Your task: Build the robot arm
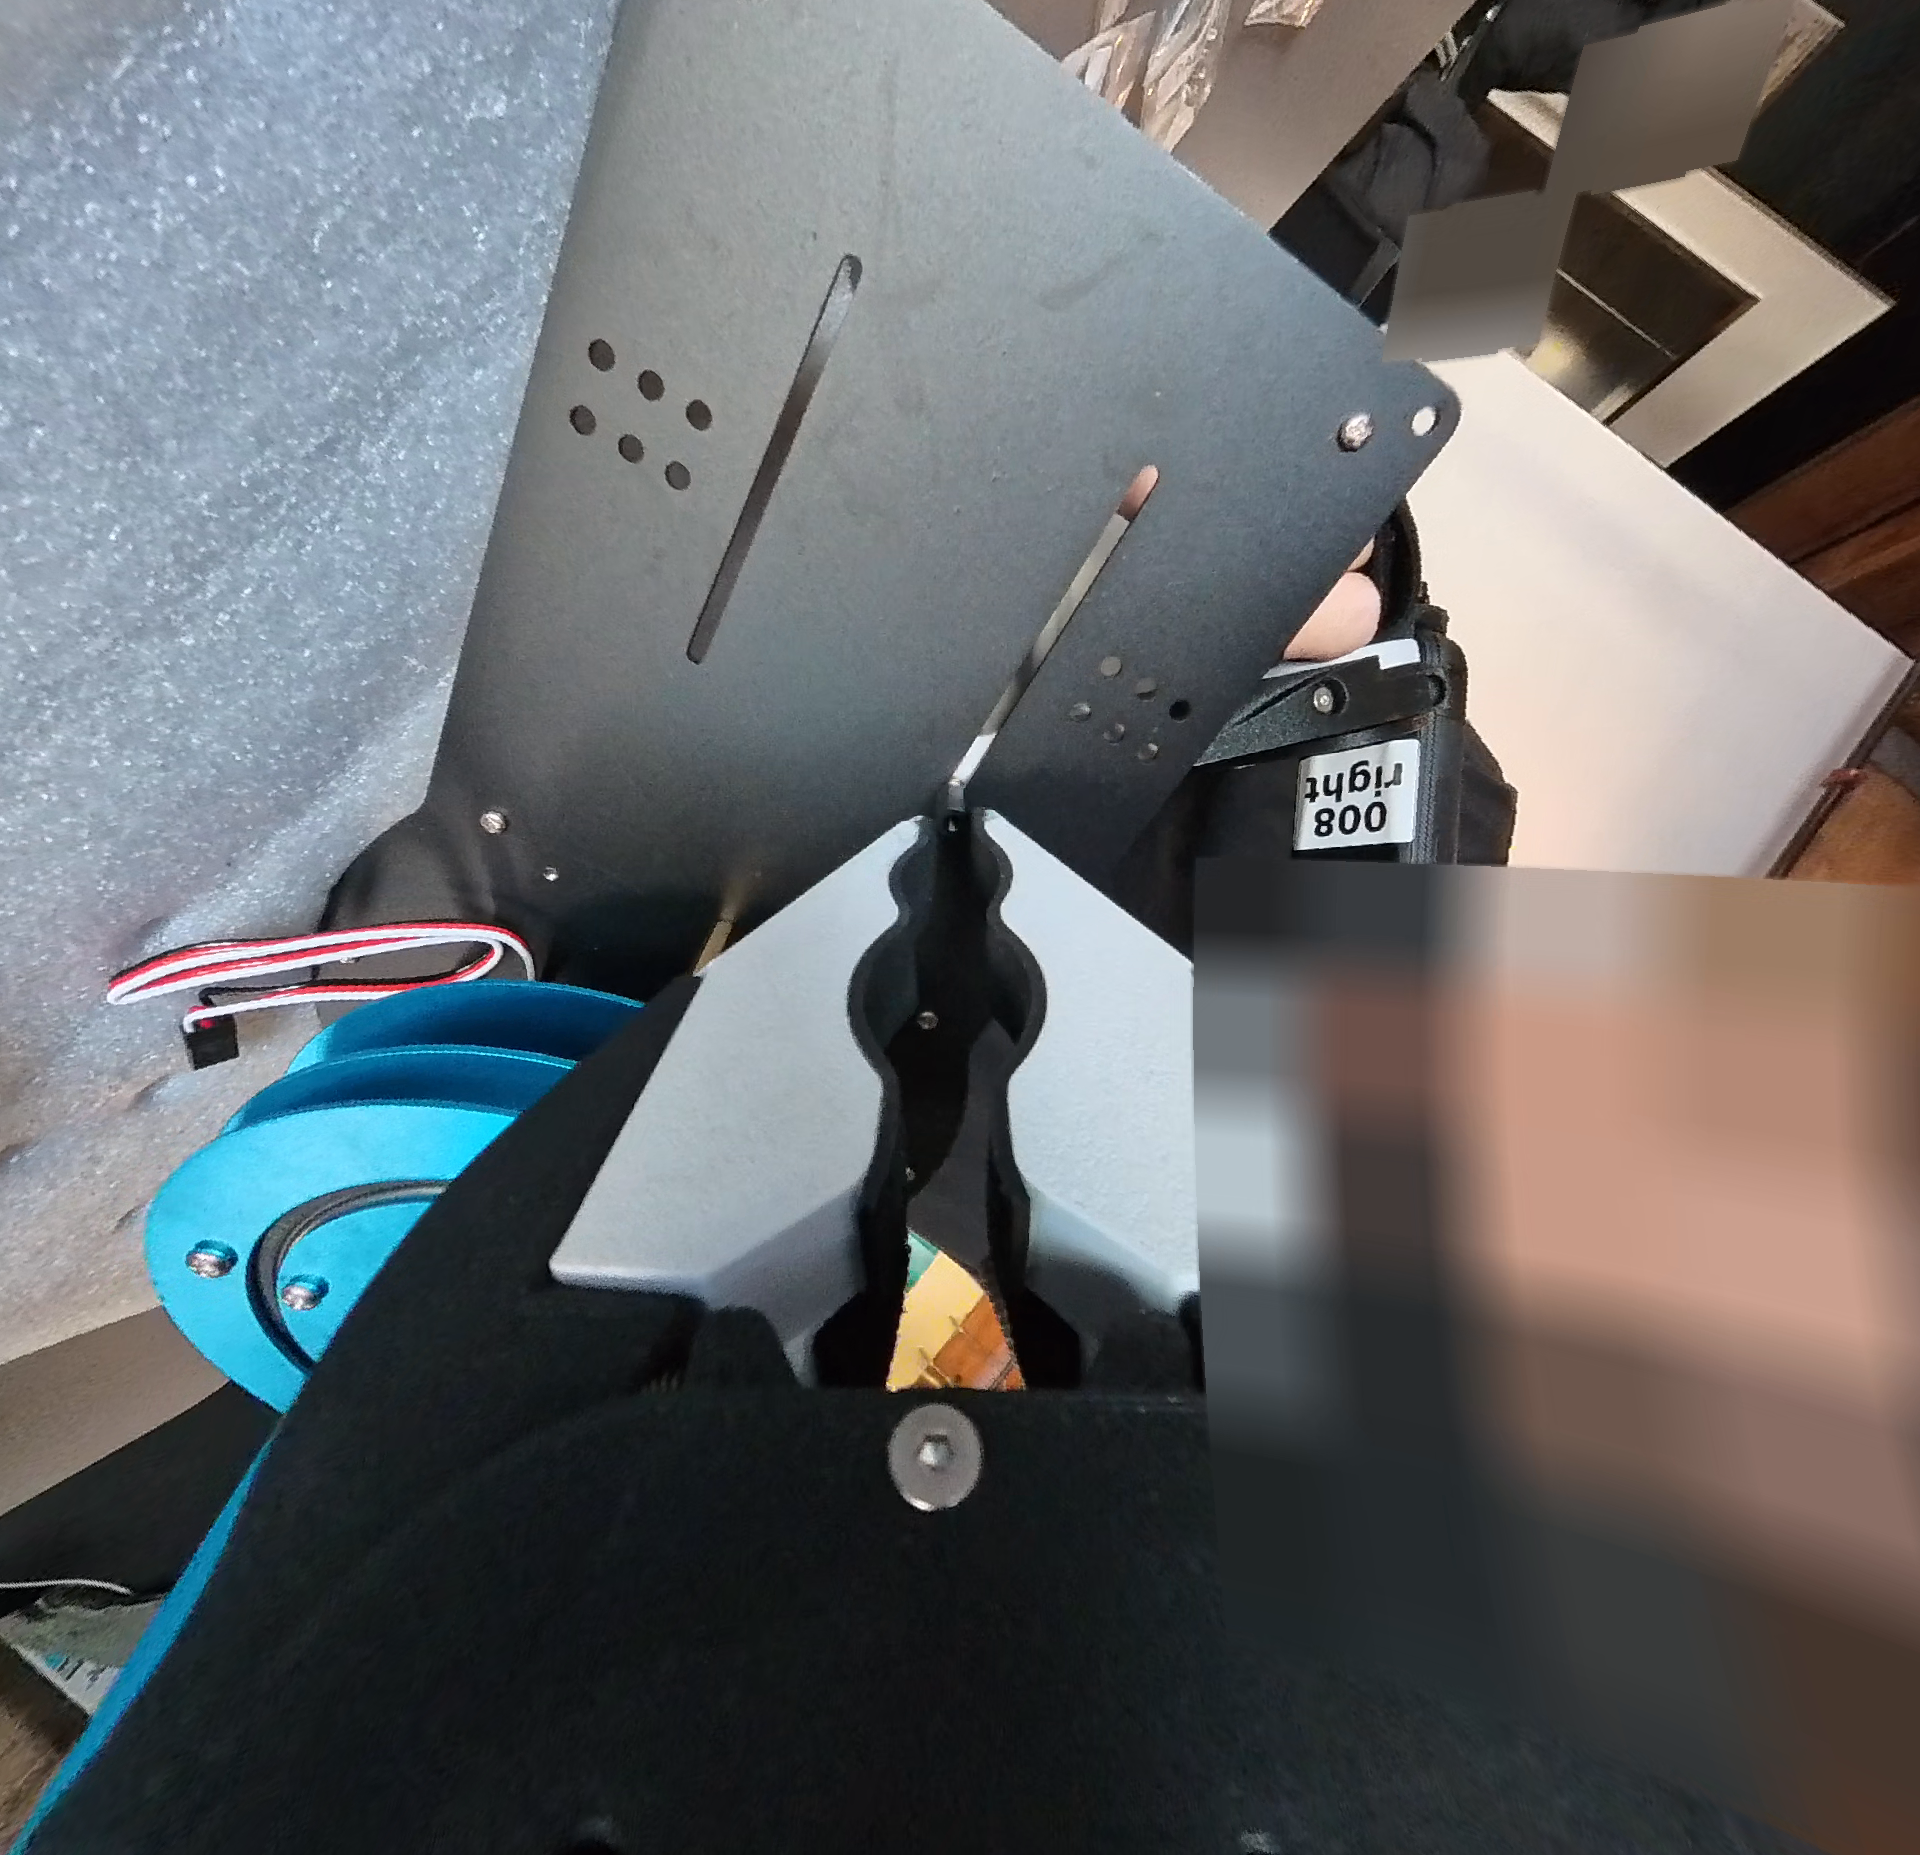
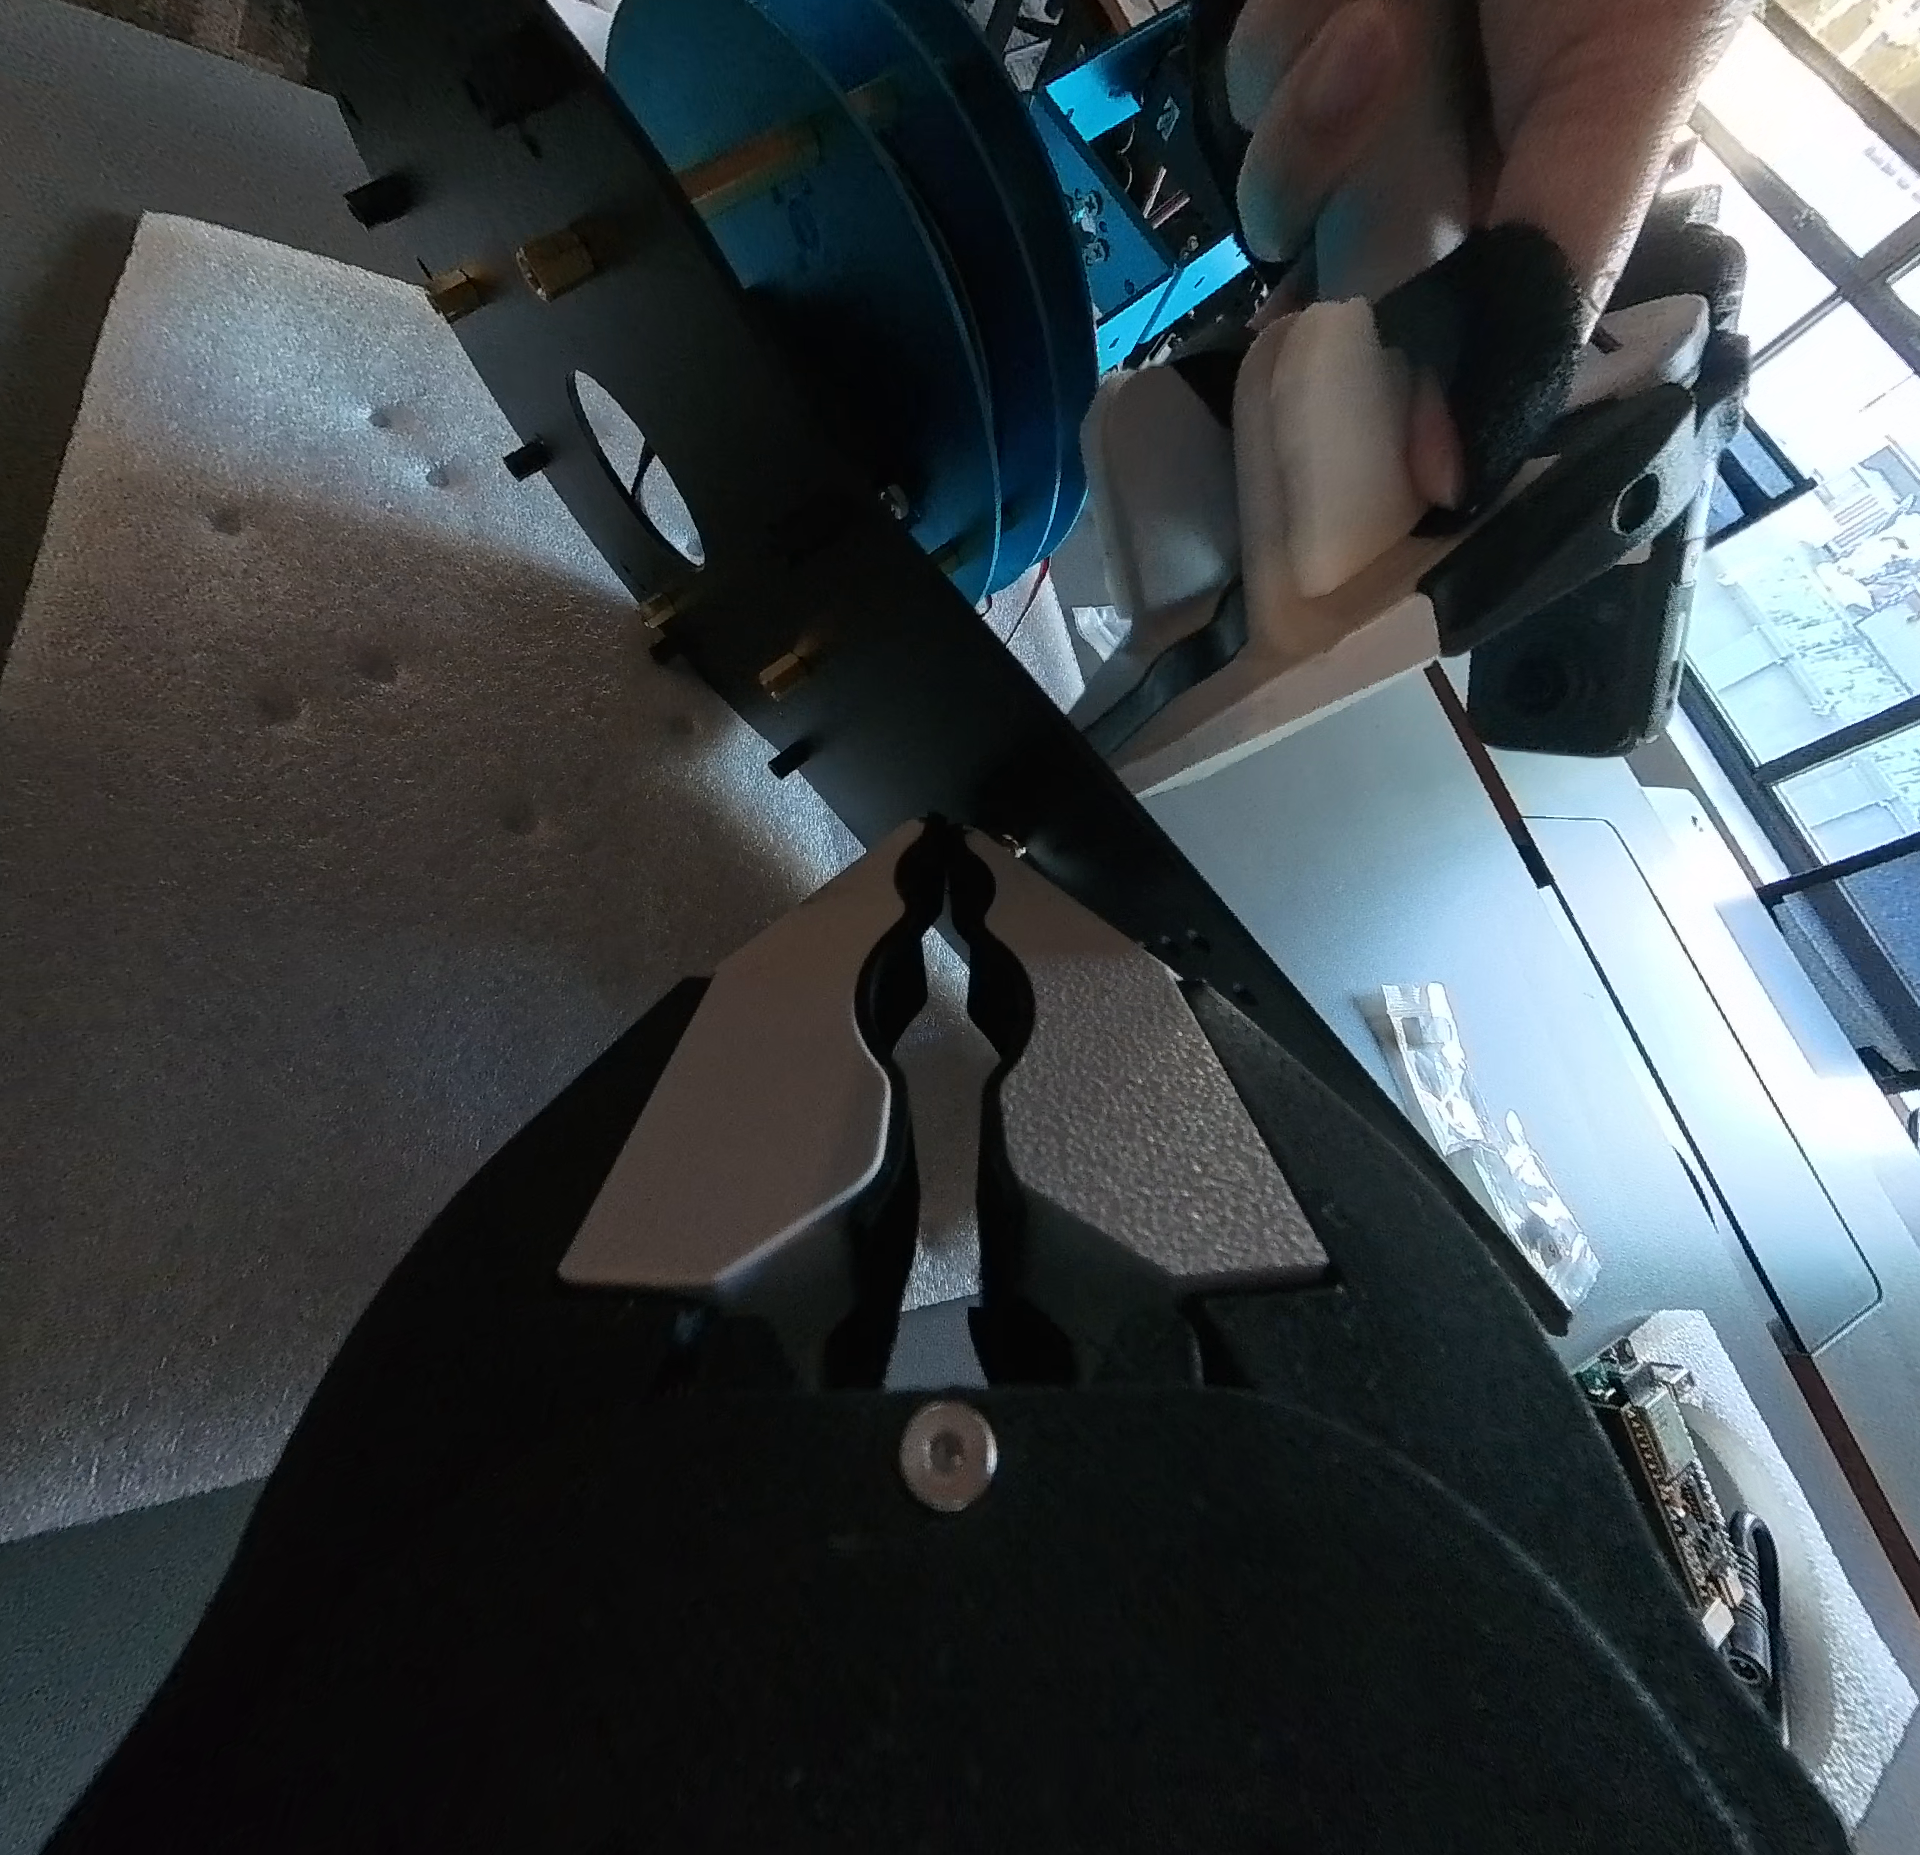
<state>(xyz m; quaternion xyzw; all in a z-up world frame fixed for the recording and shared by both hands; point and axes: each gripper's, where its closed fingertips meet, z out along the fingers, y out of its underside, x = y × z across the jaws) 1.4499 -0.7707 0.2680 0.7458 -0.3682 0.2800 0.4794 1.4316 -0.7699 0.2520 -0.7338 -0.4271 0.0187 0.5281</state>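
A black metal plate (image 1: 883, 371) with slots, hole clusters and screws is held tilted above grey foam. A blue wheel (image 1: 343, 1161) is fixed to its underside, with a red-white-black cable (image 1: 312, 958) beside it. My left gripper (image 1: 951, 820) is shut on the plate's near edge. In the right wrist view the plate (image 2: 790, 600) shows nearly edge-on, with brass standoffs (image 2: 551, 262) and the blue wheel (image 2: 883, 247). My right gripper (image 2: 948, 831) is shut on the plate's edge. The left gripper (image 2: 1455, 475), held by a hand (image 2: 1507, 70), grips the far side.
A grey foam sheet (image 1: 208, 455) (image 2: 260, 766) lies under the plate. Small plastic bags (image 2: 1486, 1140) and a circuit board (image 2: 1662, 1452) lie on the grey table at the right. The right gripper's labelled body (image 1: 1351, 797) shows behind the plate. Windows stand at the far right. My left and right fingertips are right by each other. The blue wheel (image 1: 343, 1161) sits 10 cm or so from the ends of my right fingers.
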